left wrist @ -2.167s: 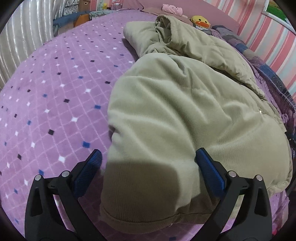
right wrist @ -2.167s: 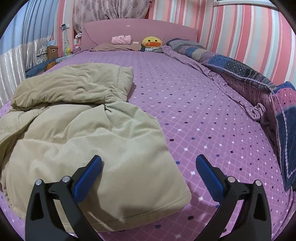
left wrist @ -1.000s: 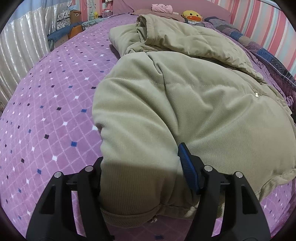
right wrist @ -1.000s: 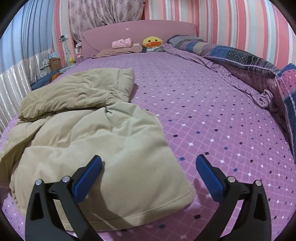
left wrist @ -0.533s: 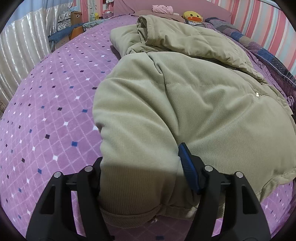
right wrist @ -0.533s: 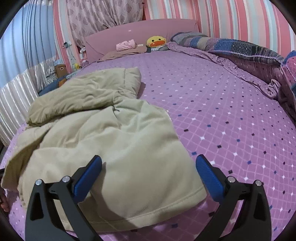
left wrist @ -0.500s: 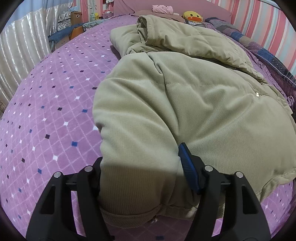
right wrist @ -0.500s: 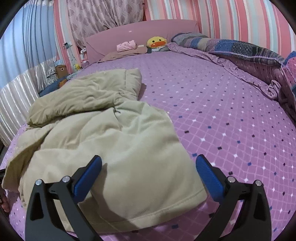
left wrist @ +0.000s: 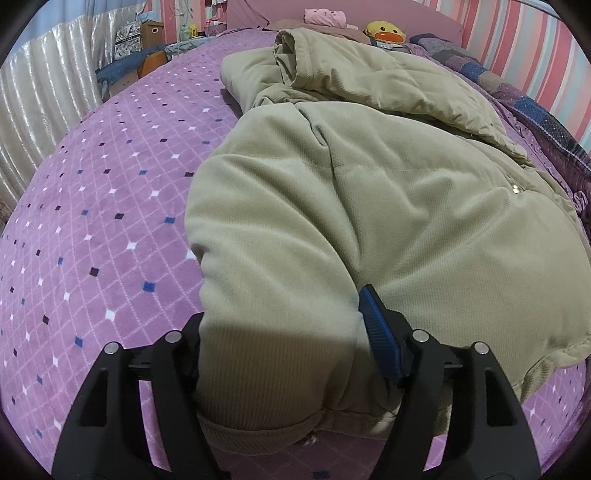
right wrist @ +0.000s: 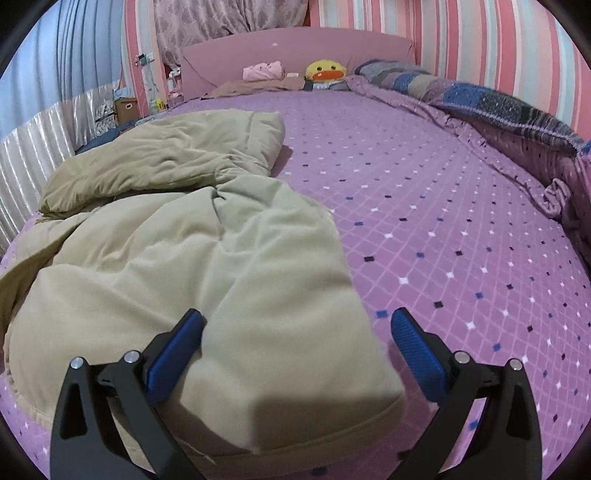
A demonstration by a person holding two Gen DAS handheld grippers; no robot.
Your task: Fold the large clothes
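Note:
A large padded beige jacket (left wrist: 388, 192) lies crumpled on the purple diamond-pattern bedspread (left wrist: 96, 206). My left gripper (left wrist: 280, 325) is shut on the thick cuffed end of the jacket's left sleeve (left wrist: 273, 295), which bulges between the blue pads. In the right wrist view the jacket (right wrist: 177, 236) fills the left half. My right gripper (right wrist: 297, 343) is open, its blue pads on either side of the right sleeve's cuff end (right wrist: 295, 369), not squeezing it.
A yellow duck plush (right wrist: 327, 72) and a pink bundle (right wrist: 263, 70) lie by the pink headboard. A rumpled patchwork quilt (right wrist: 517, 110) runs along the bed's right side. A cardboard box (left wrist: 149, 31) and clutter sit past the left edge by a silvery curtain (left wrist: 40, 103).
My left gripper closed on the left sleeve end and has held still since. My right gripper moved forward and down, so the right sleeve cuff now sits between its open pads.

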